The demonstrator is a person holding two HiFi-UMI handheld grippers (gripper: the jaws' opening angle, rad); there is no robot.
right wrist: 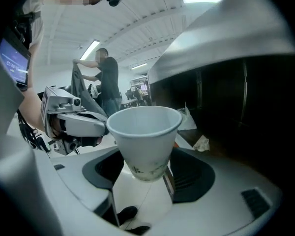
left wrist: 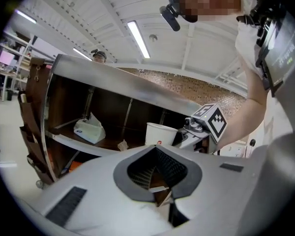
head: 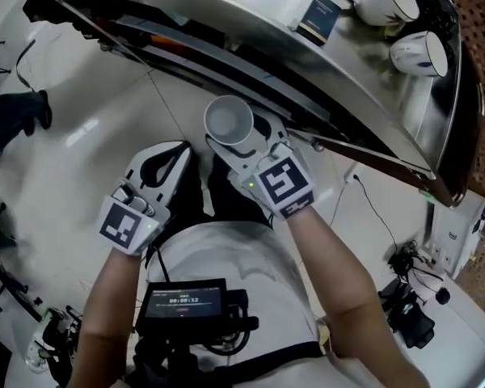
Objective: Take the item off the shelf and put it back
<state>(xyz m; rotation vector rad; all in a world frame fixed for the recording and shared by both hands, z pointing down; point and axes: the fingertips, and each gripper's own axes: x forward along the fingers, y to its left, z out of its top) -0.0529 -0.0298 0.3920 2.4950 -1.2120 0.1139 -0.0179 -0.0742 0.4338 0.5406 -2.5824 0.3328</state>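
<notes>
A white paper cup stands upright between the jaws of my right gripper, which is shut on its lower part. In the right gripper view the cup fills the middle, pinched near its base by my right gripper. It is held in front of the dark open shelf. My left gripper is beside it on the left, empty, its fingertips meeting. From the left gripper view the cup and the right gripper's marker cube show past my left gripper.
The metal shelf top carries white mugs and a dark blue box. A tissue pack and crumpled paper lie on an inner shelf board. A person stands behind, handling cloth. Cables lie on the floor.
</notes>
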